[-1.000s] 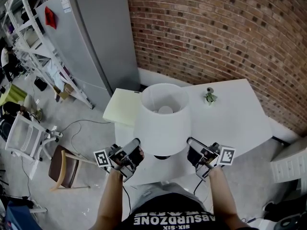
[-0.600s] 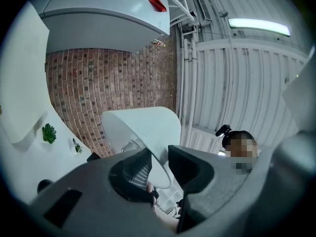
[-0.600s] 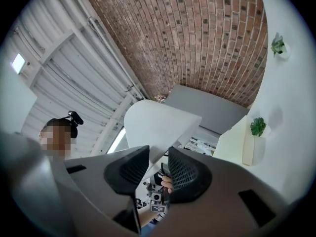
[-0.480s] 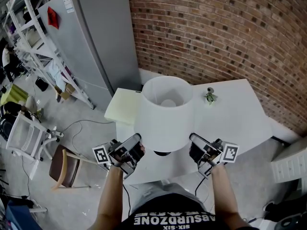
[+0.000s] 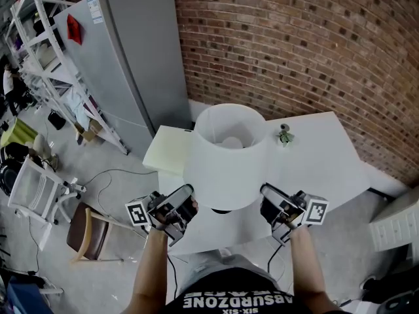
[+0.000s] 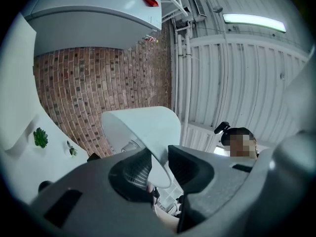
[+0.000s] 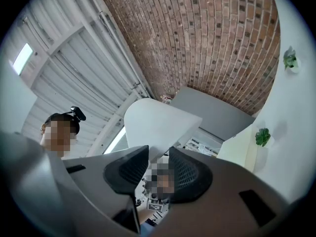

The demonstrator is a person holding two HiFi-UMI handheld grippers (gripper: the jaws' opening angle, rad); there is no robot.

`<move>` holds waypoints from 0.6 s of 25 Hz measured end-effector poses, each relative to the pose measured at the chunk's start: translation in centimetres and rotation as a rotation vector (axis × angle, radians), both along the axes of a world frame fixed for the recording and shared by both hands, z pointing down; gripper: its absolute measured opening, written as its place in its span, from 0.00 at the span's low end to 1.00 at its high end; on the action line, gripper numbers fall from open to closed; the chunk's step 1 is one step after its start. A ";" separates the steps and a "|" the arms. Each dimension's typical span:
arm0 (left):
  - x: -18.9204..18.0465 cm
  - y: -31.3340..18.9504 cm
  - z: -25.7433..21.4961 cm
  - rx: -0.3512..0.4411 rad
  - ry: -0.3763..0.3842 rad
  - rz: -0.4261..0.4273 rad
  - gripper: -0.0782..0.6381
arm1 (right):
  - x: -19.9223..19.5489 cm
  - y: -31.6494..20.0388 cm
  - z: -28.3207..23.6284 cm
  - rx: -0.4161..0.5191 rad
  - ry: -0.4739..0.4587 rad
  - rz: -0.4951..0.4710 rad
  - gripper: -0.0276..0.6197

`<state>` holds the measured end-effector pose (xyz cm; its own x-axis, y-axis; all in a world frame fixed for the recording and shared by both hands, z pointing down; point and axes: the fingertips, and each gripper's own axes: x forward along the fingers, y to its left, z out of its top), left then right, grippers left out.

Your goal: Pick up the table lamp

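The white table lamp [image 5: 226, 156] hangs above the white table [image 5: 321, 162], held by its shade between both grippers. My left gripper [image 5: 187, 195] is shut on the shade's lower left rim, and my right gripper [image 5: 264, 193] is shut on the lower right rim. In the left gripper view the thin shade wall [image 6: 143, 127] runs down between the dark pads [image 6: 136, 169] of my left gripper [image 6: 159, 163]. In the right gripper view the shade [image 7: 158, 122] sits between the jaws of my right gripper [image 7: 158, 166]; they have just eased slightly wider, rim still between them. The lamp's dark base [image 5: 221, 210] peeks out under the shade.
A small potted plant [image 5: 284, 134] stands on the table by the brick wall [image 5: 294, 44]. A cream box [image 5: 165, 148] sits left of the table, a grey fridge [image 5: 131, 57] behind it. A wooden chair [image 5: 86, 231] and metal shelving [image 5: 39, 51] stand on the left.
Both grippers have risen with the lamp, and the shade now sits higher and closer to the head camera. The grips on the rim look the same.
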<state>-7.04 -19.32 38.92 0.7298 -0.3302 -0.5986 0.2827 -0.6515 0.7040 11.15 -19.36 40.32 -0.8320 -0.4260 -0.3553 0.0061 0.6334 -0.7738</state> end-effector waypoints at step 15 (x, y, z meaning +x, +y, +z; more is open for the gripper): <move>0.6 2.0 -2.6 0.094 -0.041 0.003 0.26 | 0.5 2.2 -2.5 0.066 0.006 0.017 0.24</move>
